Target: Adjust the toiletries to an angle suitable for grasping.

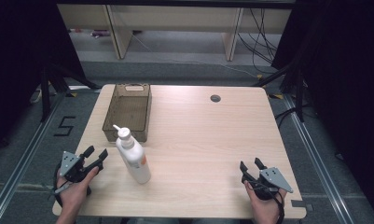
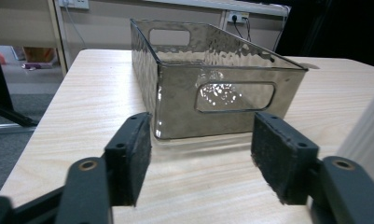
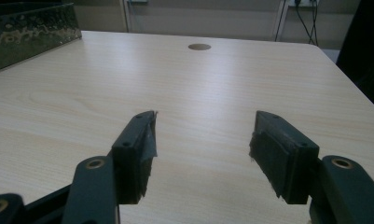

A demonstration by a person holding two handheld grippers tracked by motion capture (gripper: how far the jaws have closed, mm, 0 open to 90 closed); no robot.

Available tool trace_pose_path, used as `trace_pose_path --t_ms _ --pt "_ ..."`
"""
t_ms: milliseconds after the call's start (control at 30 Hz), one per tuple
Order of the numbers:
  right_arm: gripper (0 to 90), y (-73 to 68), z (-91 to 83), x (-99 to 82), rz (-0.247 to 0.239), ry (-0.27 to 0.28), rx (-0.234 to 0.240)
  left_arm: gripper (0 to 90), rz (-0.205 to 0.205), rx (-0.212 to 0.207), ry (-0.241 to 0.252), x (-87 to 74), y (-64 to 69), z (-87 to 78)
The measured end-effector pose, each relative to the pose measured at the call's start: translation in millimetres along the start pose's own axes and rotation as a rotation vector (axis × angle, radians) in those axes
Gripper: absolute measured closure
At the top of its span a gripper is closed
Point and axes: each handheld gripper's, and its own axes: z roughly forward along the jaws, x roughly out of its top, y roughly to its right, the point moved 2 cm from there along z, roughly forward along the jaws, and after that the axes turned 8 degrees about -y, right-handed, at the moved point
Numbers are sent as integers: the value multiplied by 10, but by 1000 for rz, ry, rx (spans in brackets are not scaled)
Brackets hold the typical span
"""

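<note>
— Looking down from the high view, what did you see?

— I saw the white bottle lying on its side on the table. Its pump top pointed at the brown bin and almost touched the bin's near wall. Its fat end pointed back to my side of the table. So its long way ran from far-left to near-right.

— Which one was closer to it?

— My left gripper. It sat just to the left of the bottle, with its jaws wide apart and nothing in them. My right gripper was well apart from the bottle, at the other side of the table. Its jaws were apart too.

— And in the left gripper view?

— I saw the left gripper looking straight at the bin, not at the bottle. Bare wood lay between its pads. A white edge showed at the far right, and I think that was the bottle. So I judged I had to swing the left hand to the right to get the jaws across the bottle's body.

— And in the right gripper view?

— I saw the right gripper open over bare table, with a corner of the bin far off to the left.
</note>
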Motion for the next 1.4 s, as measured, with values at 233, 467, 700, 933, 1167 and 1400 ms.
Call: trace_pose_path --t_ms 233,467,700,933,1167,1400 --pt "413 7 -11 1 26 -25 1 788 100 -81 11 9 305 -342" --pt "415 11 -3 2 20 -21 -4 895 141 -195 2 46 637 -521" --pt "416 13 6 5 11 -21 -6 895 208 -268 7 130 915 -539" --pt "414 19 -5 8 1 -39 -11 896 211 -294 -6 178 1016 -428" --pt "412 -9 1 3 39 -34 2 896 220 -308 -20 208 1076 -387" --pt "406 -13 3 4 41 -36 2 896 218 -327 -22 264 1166 -304"
